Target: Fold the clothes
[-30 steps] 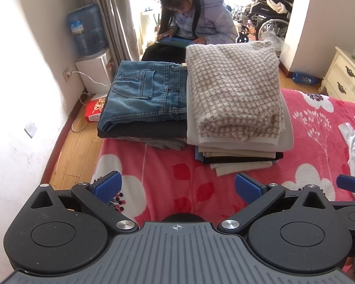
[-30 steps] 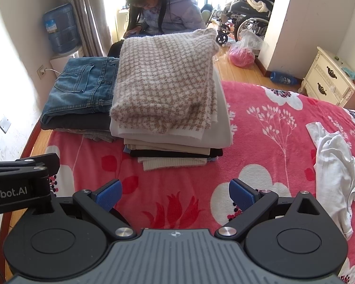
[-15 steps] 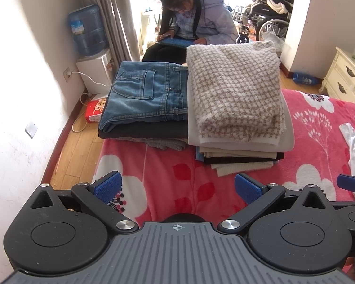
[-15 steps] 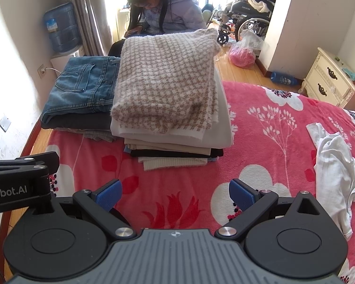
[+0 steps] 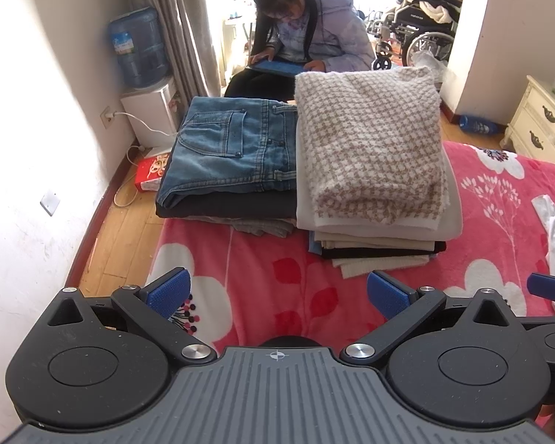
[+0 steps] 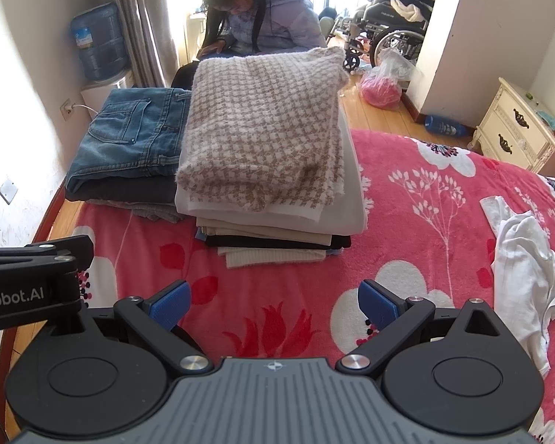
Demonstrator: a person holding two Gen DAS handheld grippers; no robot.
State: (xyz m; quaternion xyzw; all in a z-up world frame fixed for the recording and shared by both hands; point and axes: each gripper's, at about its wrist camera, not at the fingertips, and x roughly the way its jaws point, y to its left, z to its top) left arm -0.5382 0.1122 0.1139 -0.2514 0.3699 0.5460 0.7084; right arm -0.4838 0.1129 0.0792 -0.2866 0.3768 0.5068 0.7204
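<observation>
Nothing moved, both grippers (image 5: 277,292) (image 6: 273,301) agape, empty

Bed blanket (image 6: 407,229): plush red fleece, soft nap. Top sweater (image 6: 262,129): nubby houndstooth knit, fuzzy. Jeans (image 5: 229,148): faded denim, metal rivets. White garment (image 6: 521,270): thin, crumpled cloth. Left tongs (image 5: 277,290), right tongs (image 6: 273,301): matt black plastic, ribbed grey housing, textured blue pads, shiny metal pins. Floor (image 5: 118,229): glossy wood.
</observation>
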